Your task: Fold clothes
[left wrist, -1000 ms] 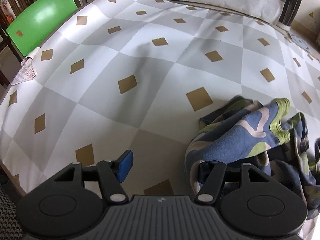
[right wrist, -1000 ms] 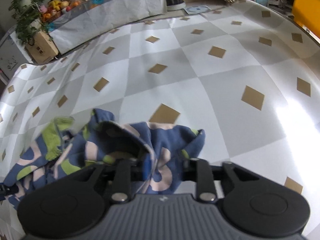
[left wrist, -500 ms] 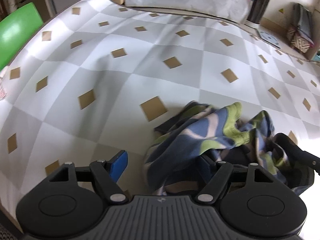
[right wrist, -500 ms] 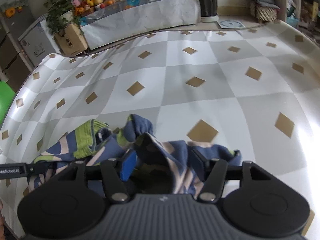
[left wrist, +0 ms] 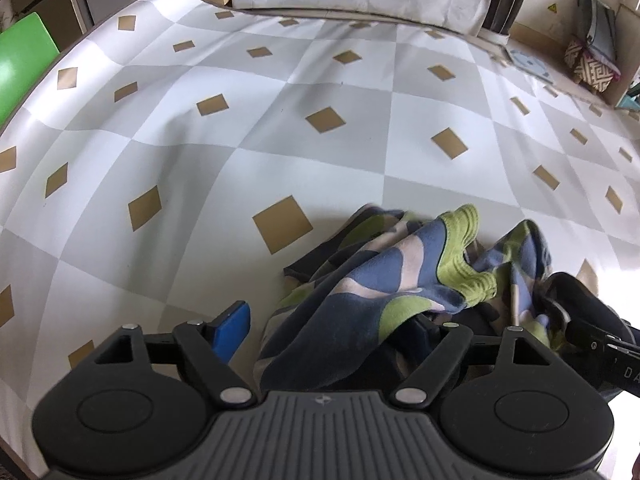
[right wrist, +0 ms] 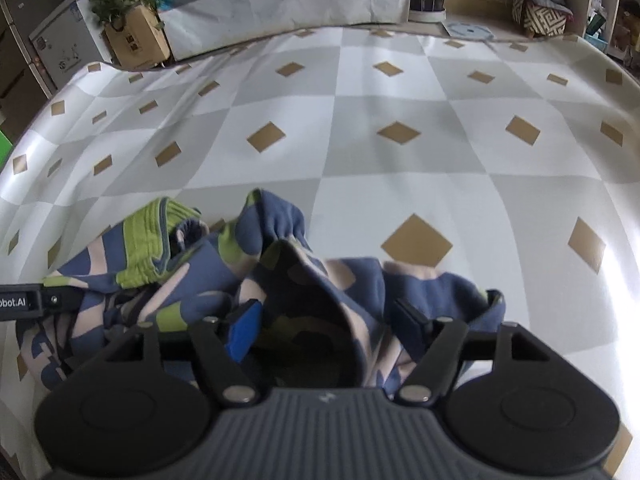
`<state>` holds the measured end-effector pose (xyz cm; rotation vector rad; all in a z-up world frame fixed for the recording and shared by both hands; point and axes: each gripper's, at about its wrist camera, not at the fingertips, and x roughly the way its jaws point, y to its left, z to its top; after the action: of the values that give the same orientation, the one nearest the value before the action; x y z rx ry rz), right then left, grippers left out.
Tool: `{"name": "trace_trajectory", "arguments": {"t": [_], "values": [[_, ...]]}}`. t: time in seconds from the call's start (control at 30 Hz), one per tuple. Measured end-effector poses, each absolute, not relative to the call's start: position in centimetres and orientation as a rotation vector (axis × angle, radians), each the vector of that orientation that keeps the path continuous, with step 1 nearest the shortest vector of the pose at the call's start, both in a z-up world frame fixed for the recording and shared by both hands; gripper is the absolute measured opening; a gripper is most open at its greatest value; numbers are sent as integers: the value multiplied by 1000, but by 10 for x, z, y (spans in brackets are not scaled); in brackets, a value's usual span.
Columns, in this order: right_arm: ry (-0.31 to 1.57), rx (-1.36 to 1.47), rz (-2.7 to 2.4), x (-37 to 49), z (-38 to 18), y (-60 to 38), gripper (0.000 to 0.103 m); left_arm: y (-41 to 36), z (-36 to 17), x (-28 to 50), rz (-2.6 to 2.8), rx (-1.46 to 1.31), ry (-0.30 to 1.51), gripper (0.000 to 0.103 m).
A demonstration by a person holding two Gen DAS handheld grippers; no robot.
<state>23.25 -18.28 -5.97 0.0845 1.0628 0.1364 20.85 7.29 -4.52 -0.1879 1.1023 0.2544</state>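
In the left wrist view, the left gripper (left wrist: 334,330) is seen with jaws apart, just opened wider, and the crumpled blue, green and pink garment (left wrist: 400,280) is draped between them at 5 o'clock on the checked tablecloth (left wrist: 240,120). In the right wrist view, the right gripper (right wrist: 328,320) is likewise spread, just opened wider, with the garment (right wrist: 280,272) bunched loosely between its pads at 6 o'clock.

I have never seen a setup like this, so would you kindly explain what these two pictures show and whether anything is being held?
A person holds a two-finger hand-held gripper in each hand; each carries a fisheye camera looking along its fingers. One picture is from the left hand-held gripper, the other from the right hand-held gripper. A crumpled blue, green and pink garment lies on the checked tablecloth. Both grippers' jaws have just been opening; cloth lies between them, but neither clamps it.
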Motion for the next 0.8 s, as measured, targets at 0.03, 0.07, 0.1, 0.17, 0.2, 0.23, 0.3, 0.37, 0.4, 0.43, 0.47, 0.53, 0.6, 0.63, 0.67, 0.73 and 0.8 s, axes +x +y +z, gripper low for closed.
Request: {"name": "trace_trajectory", "arguments": {"t": [0.03, 0.07, 0.1, 0.17, 0.2, 0.23, 0.3, 0.37, 0.4, 0.43, 0.47, 0.53, 0.6, 0.63, 0.67, 0.73, 0.8], "values": [[1074, 82, 135, 232, -62, -182, 69, 71, -48, 209, 255, -182, 1118, 80], [1083, 81, 133, 232, -63, -181, 69, 70, -51, 209, 258, -175, 1132, 80], [1088, 83, 131, 231, -64, -180, 69, 68, -53, 209, 258, -169, 1139, 80], [1091, 96, 130, 230, -66, -181, 68, 64, -55, 208, 251, -144, 1142, 80], [1092, 100, 131, 230, -66, -181, 67, 61, -56, 207, 247, -132, 1143, 80], [1093, 104, 132, 229, -67, -181, 63, 60, -55, 207, 246, -118, 1140, 80], [1095, 111, 135, 229, -67, -182, 59, 56, -54, 205, 244, -96, 1132, 79], [1098, 115, 134, 228, -67, -182, 55, 54, -54, 204, 239, -82, 1128, 78], [1098, 117, 135, 228, -67, -182, 51, 53, -54, 203, 236, -78, 1127, 77], [1096, 119, 135, 228, -67, -183, 45, 53, -54, 203, 233, -74, 1125, 76], [1093, 121, 135, 228, -66, -183, 42, 52, -53, 202, 228, -77, 1124, 73], [1084, 121, 137, 227, -65, -184, 31, 52, -52, 202, 219, -85, 1123, 68], [1074, 121, 141, 227, -63, -184, 25, 53, -51, 201, 217, -102, 1121, 62], [1068, 117, 144, 227, -61, -184, 23, 54, -50, 201, 217, -109, 1120, 60], [1062, 111, 146, 227, -60, -184, 22, 55, -50, 200, 216, -116, 1118, 58], [1051, 105, 146, 226, -57, -185, 19, 55, -49, 199, 220, -117, 1112, 54], [1040, 106, 143, 226, -55, -187, 17, 55, -47, 197, 224, -109, 1105, 47]]}}
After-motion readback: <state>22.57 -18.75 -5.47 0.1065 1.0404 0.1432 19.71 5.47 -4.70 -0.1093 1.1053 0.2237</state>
